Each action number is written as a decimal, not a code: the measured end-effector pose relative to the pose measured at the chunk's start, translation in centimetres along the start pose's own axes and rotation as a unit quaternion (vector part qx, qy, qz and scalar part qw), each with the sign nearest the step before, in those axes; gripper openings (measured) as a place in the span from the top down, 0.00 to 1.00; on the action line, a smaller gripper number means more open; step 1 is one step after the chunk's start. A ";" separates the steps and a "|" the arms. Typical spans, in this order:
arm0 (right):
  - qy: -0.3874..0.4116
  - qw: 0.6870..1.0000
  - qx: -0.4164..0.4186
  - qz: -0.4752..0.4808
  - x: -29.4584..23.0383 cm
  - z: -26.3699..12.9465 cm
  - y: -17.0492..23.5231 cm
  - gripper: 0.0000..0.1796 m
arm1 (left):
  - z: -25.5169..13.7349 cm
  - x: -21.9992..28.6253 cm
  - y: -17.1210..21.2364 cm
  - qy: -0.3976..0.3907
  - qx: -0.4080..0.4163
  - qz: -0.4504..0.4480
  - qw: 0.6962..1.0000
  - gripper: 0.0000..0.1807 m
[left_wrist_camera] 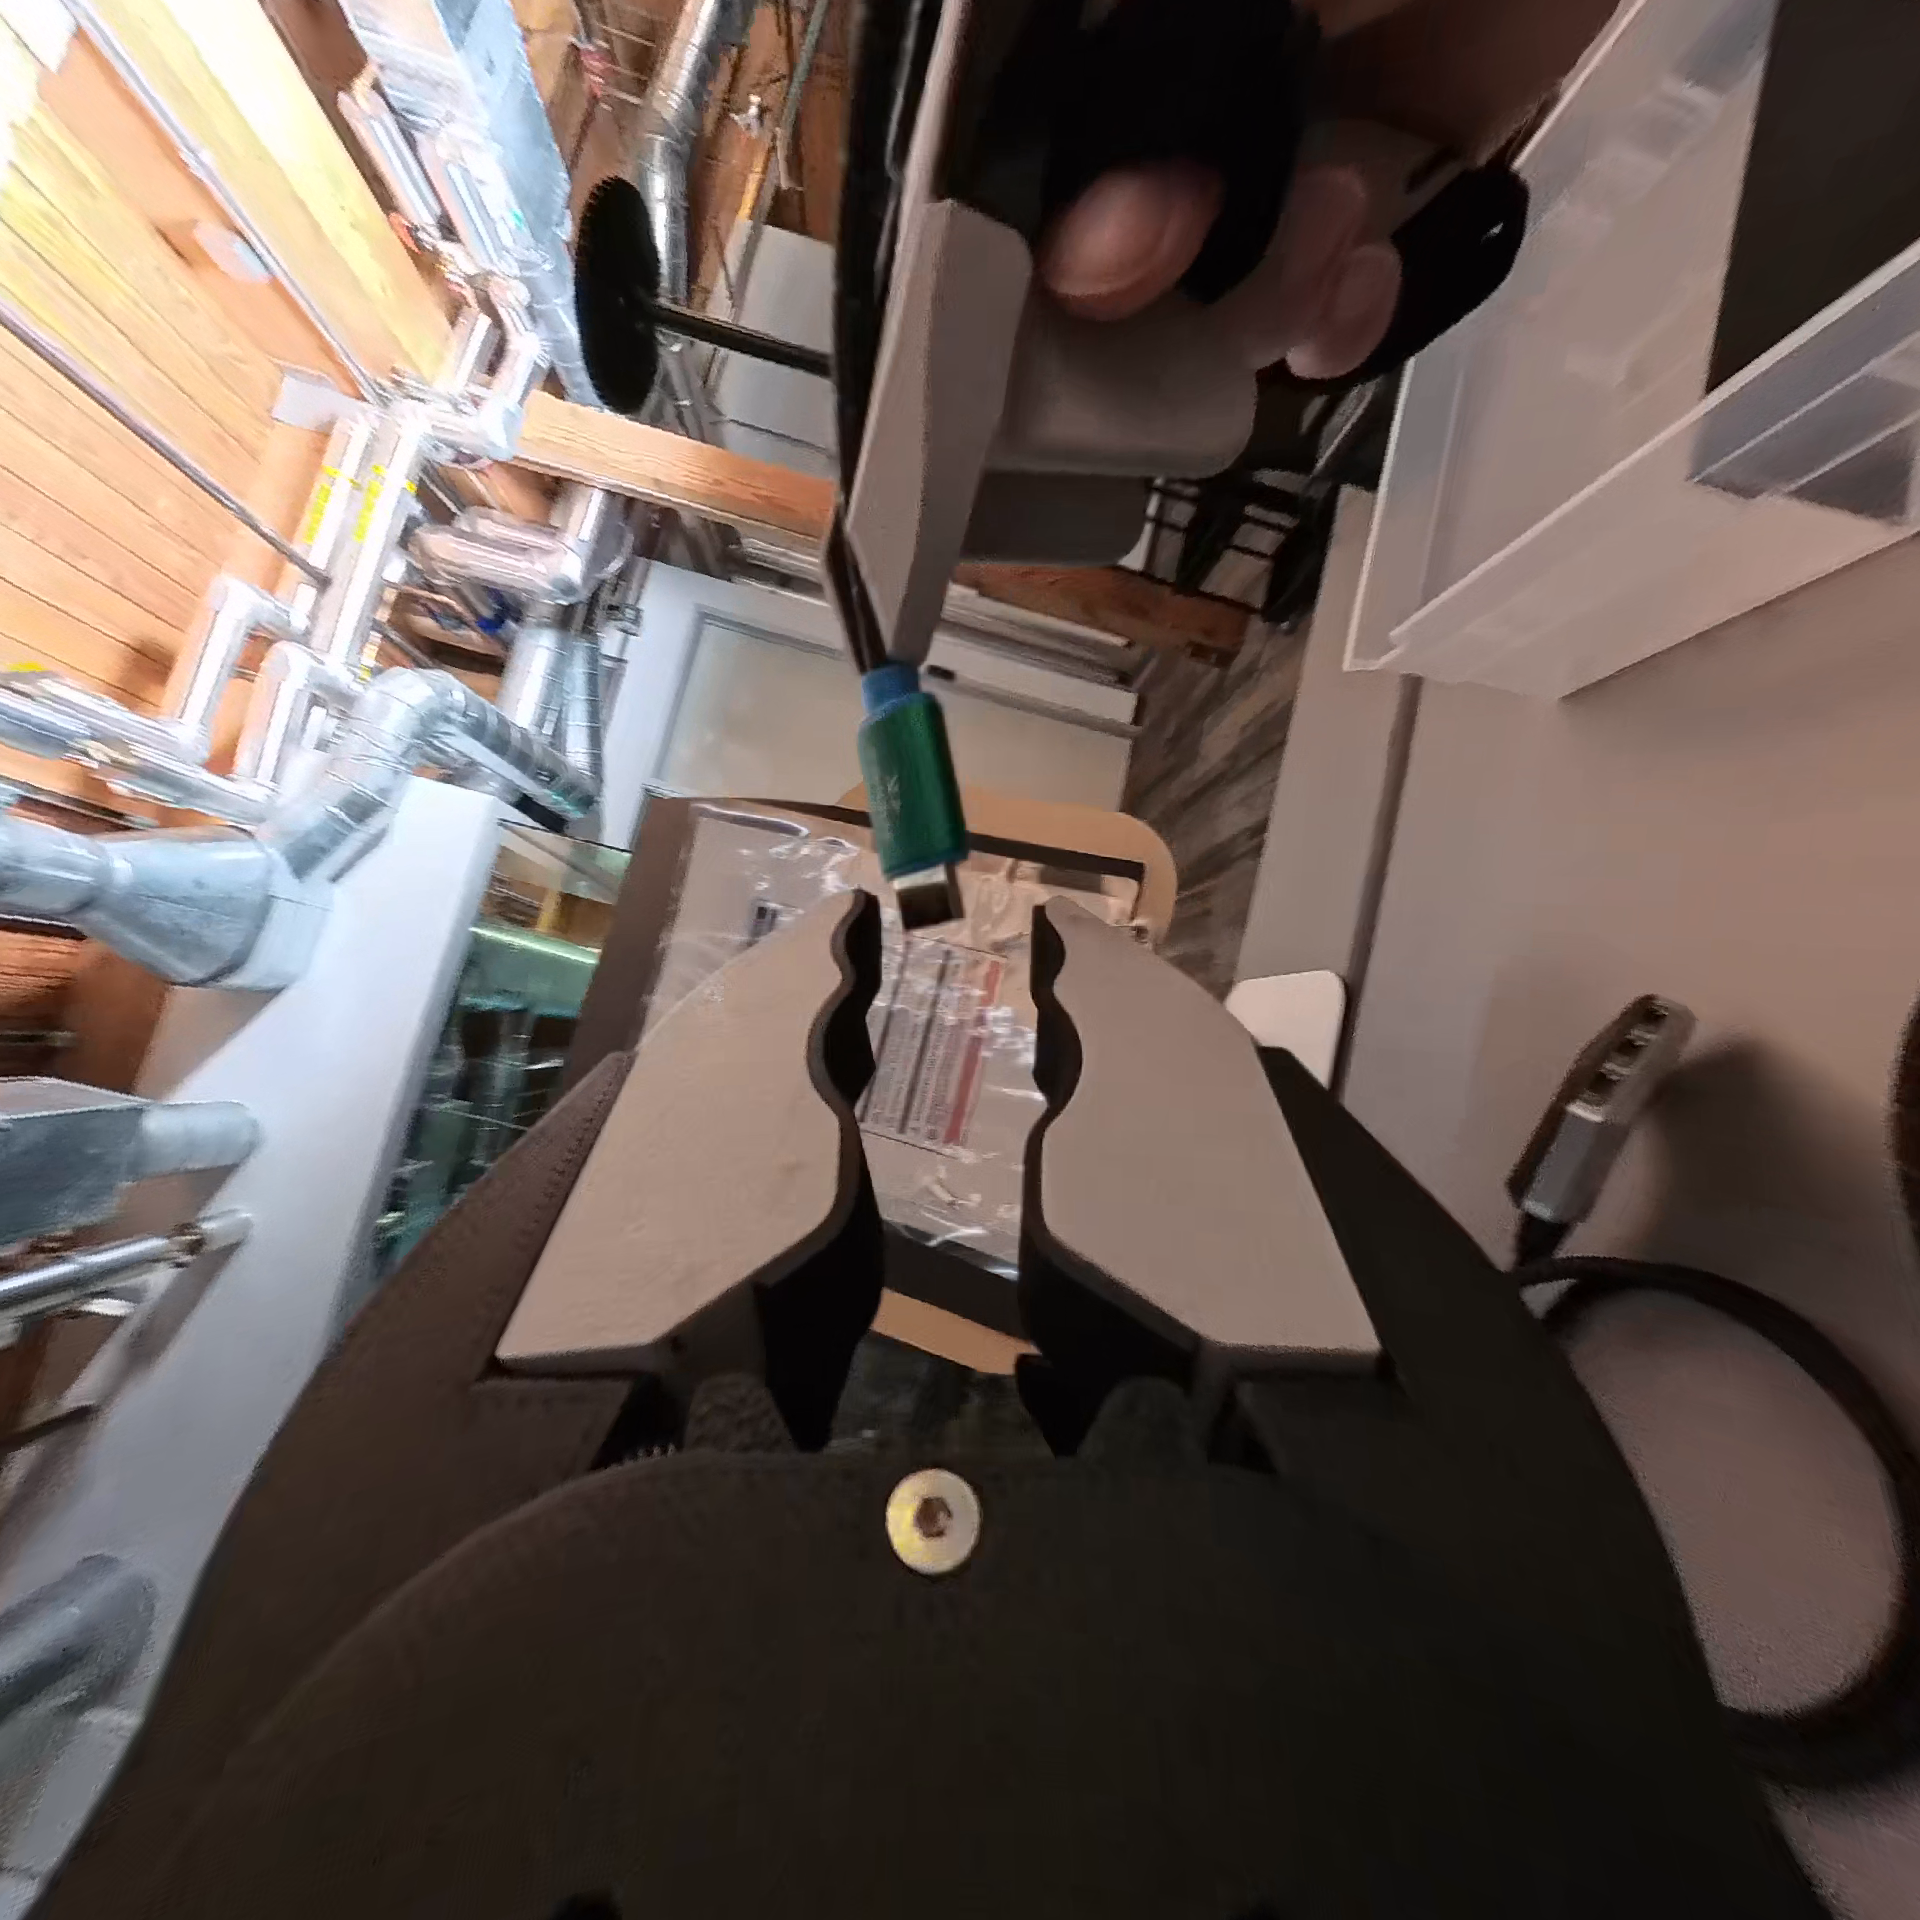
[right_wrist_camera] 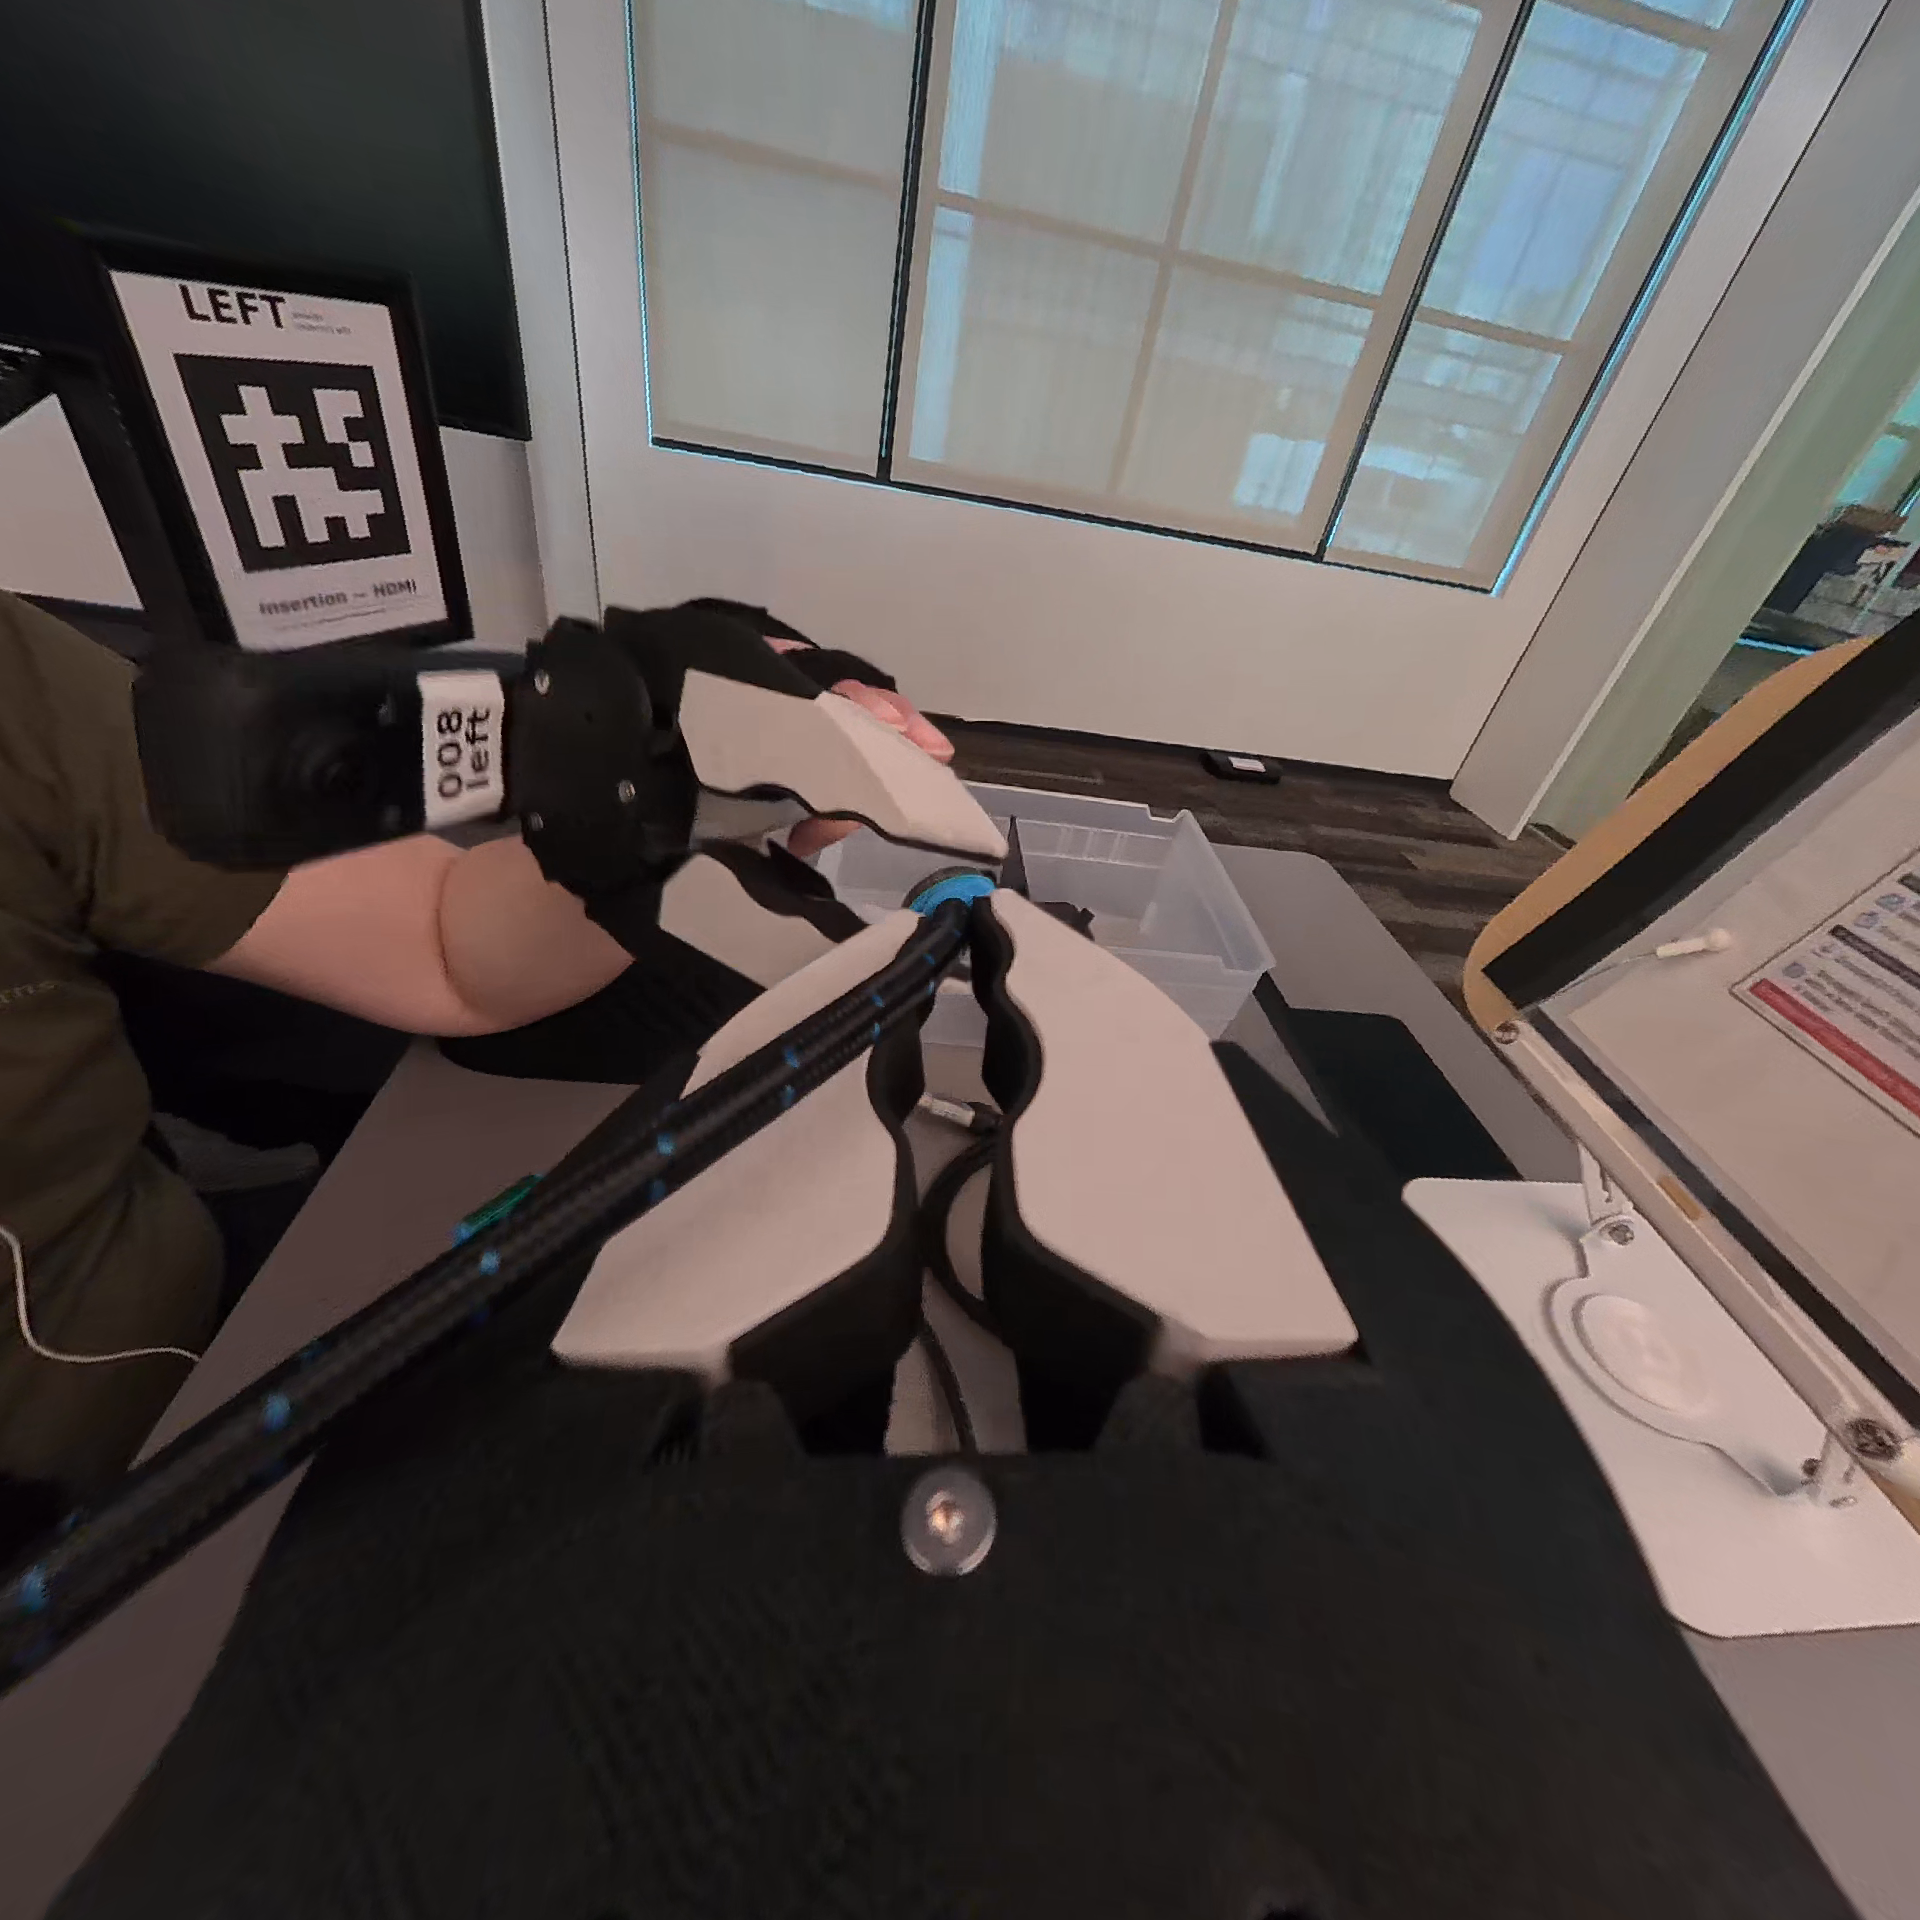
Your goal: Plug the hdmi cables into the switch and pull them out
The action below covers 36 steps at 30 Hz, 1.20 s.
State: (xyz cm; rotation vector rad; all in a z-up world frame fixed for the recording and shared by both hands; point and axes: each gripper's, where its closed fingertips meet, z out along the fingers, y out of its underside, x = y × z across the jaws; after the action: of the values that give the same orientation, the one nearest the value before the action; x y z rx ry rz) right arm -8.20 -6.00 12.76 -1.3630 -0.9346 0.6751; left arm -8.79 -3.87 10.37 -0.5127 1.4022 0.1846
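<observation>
The left wrist view is looking along the left gripper (left_wrist_camera: 954, 940), whose fingers are standing apart with nothing between them. Just beyond its tips, the right gripper (left_wrist_camera: 883, 649) is reaching down from above, its fingers pinching the black cable right behind a green HDMI plug (left_wrist_camera: 912, 795), so that the plug's metal end is hanging in the air just past the gap. Only this view is showing the plug body and the grey switch (left_wrist_camera: 1600, 1117) lying on the table (left_wrist_camera: 1475, 831) well to the side, its own dark cord curling away. A clear plastic bin (left_wrist_camera: 1621, 416) is sitting farther along the table.

The right wrist view is showing the right gripper (right_wrist_camera: 977, 914) closed on the black cable with blue flecks (right_wrist_camera: 665, 1143), which is running across the left finger and hiding part of it; the plug appears only as a blue collar at the tips. Past it the left gripper (right_wrist_camera: 961, 842) is hovering over the bin (right_wrist_camera: 1174, 904); whether its fingers are apart cannot be told here. A framed marker card (right_wrist_camera: 301, 457) is standing behind, and a board on a white stand (right_wrist_camera: 1621, 1392) is leaning at the side.
</observation>
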 end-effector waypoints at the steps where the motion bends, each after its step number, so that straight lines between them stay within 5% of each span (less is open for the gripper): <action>1: -0.001 1.000 0.000 0.006 0.0 0.1 0.0 0.96 | 0.3 0.0 0.0 -0.015 0.000 0.013 1.000 0.85; 11: -0.032 0.997 0.011 0.069 -0.1 0.3 0.2 0.96 | 0.6 -1.1 -0.8 -0.117 0.022 0.056 0.991 0.93; 22: -0.088 0.993 -0.038 0.069 -0.6 0.3 3.4 0.93 | 0.4 1.8 -0.2 0.048 0.023 -0.011 0.999 0.93; 36: -0.082 0.996 0.013 0.009 -0.3 1.2 3.1 0.89 | -0.1 2.5 0.6 0.096 0.015 -0.018 0.995 0.93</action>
State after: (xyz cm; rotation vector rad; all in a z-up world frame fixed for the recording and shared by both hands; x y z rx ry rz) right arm -9.05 -5.28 9.58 -1.3091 -1.0421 0.8201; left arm -8.72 -3.81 7.81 -0.5418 1.5791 0.0866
